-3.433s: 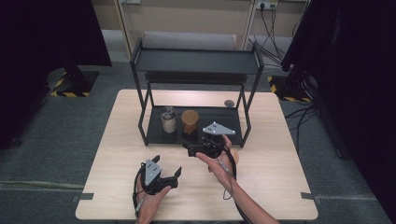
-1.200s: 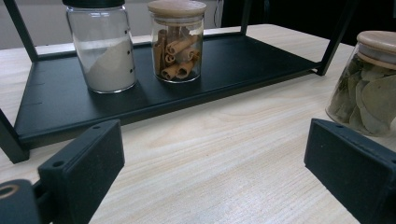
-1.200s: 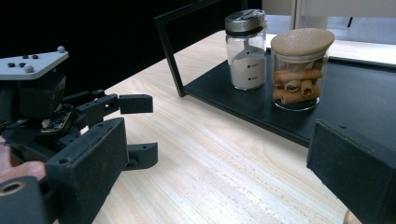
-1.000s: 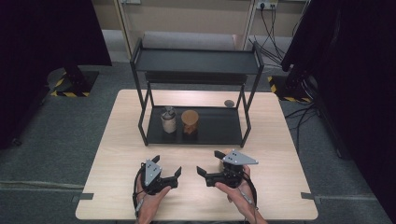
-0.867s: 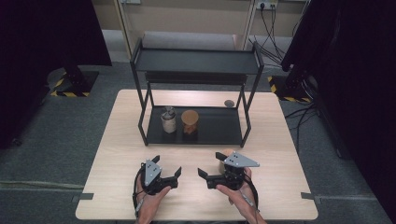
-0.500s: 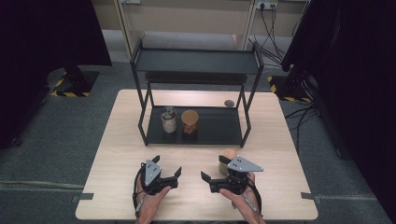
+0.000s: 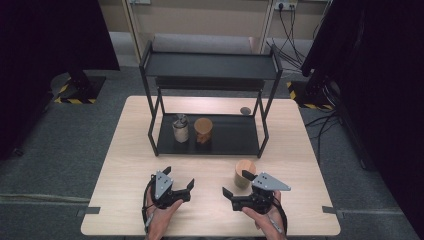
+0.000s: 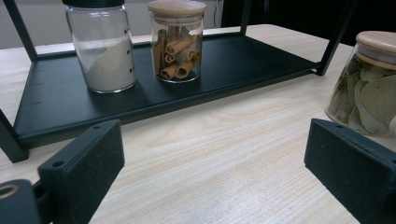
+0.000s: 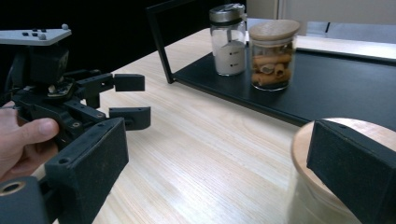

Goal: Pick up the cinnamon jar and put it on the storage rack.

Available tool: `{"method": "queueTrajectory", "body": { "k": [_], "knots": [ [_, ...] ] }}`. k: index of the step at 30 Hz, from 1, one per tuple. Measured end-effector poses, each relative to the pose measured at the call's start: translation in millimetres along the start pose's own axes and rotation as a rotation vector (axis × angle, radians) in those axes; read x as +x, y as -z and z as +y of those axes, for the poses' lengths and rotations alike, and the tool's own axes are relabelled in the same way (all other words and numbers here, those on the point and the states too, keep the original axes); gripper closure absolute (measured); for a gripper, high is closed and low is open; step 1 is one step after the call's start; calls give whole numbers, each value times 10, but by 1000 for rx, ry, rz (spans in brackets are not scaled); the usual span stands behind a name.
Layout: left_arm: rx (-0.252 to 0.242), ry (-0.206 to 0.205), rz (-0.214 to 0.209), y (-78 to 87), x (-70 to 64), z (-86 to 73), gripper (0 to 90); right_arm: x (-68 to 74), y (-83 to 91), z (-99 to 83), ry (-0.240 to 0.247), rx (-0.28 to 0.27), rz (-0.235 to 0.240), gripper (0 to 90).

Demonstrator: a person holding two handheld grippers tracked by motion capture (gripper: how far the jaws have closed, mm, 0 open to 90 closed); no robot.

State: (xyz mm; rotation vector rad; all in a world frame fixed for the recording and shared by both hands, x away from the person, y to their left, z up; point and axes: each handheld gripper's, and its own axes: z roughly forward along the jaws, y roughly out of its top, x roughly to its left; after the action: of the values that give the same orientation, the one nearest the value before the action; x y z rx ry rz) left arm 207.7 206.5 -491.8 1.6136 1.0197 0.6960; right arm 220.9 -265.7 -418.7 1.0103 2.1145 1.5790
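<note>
The bay-leaf jar [image 7: 244,172] is a round glass jar with a flat wooden lid, and dry green leaves show through its wall. It stands on the pale wood-grain bench [image 7: 125,165], in front of the black metal rack [image 7: 210,142] and just beside the right gripper [image 7: 238,184]. That gripper's jaws stand wide apart and grip nothing; the far one is next to the lid. The left gripper [image 7: 178,179] rests low near the bench's front edge, its jaws also apart and empty. On the rack's lower shelf stand a cinnamon jar [image 8: 176,39] and a shaker of white powder [image 8: 102,44], close together. Bare bench lies between rack and grippers. I can read no label.
</note>
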Motion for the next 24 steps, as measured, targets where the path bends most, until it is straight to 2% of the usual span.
{"method": "queueTrajectory", "body": {
  "k": [13, 24],
  "knots": [
    [0, 1, 0, 1, -1, -1, 44, -15, 155, -73, -2, -16, -51, 56],
    [1, 1, 0, 0, -1, 2, 44, -70, 235, -125, -23, -16, -84, 56]
  ]
}}
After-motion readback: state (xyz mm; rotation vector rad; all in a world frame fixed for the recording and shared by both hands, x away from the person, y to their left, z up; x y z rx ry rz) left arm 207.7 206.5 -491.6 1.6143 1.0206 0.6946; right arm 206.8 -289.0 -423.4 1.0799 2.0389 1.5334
